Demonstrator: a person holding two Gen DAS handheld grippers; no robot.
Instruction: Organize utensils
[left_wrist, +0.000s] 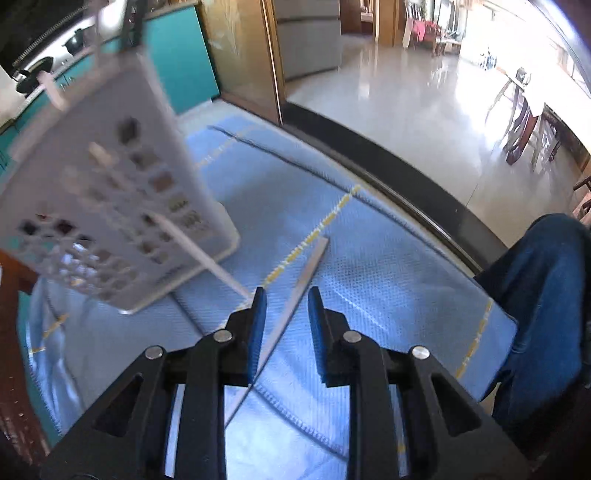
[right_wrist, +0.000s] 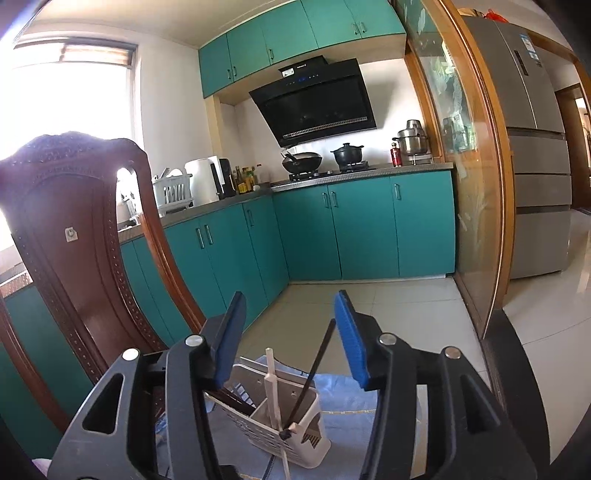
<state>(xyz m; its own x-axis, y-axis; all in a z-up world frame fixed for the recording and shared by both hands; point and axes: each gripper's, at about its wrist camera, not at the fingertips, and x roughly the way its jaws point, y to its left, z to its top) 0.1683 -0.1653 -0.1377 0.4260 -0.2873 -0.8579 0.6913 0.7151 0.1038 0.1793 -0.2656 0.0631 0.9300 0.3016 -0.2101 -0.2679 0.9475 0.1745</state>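
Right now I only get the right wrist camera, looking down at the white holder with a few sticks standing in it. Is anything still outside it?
Observer: Yes. The left wrist view shows a slim silver utensil over the blue cloth, beside the white holder, not in it.
Operator: Is the other claw gripping it?
Observer: No. The left gripper has its jaws apart; the silver piece runs between them, close to one pad, with a clear gap to the other.
Operator: Is anyone near the table?
Observer: A leg in blue jeans shows at the table's edge.
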